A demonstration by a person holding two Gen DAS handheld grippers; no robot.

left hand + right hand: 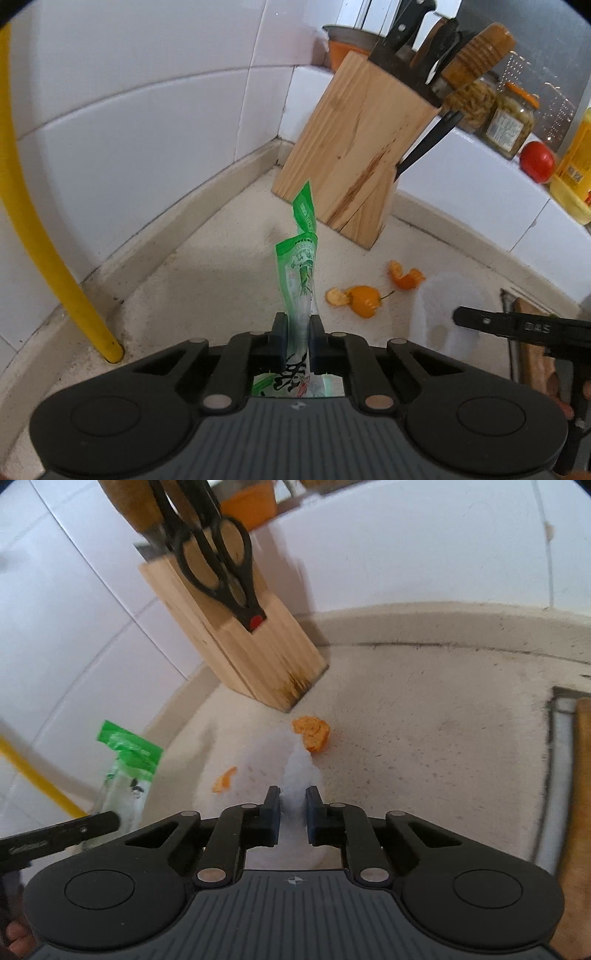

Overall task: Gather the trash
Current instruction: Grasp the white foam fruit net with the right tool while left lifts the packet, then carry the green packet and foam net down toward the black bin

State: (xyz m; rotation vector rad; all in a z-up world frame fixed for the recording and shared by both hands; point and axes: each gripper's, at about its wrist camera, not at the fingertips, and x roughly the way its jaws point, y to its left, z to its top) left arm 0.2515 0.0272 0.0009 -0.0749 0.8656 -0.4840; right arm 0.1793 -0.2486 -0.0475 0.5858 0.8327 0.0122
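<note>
The left gripper (298,334) has its jaws pinched nearly together on a crinkly green-and-white snack wrapper (301,266), which sticks up through the middle of the frame. The right gripper (291,808) has its jaws a bit apart around a filmy white plastic bag (295,771), low centre; can't tell how firmly. Both sit low over the speckled stone worktop (424,746). Curled orange peels (364,295) lie near the wooden knife block (358,158).
</note>
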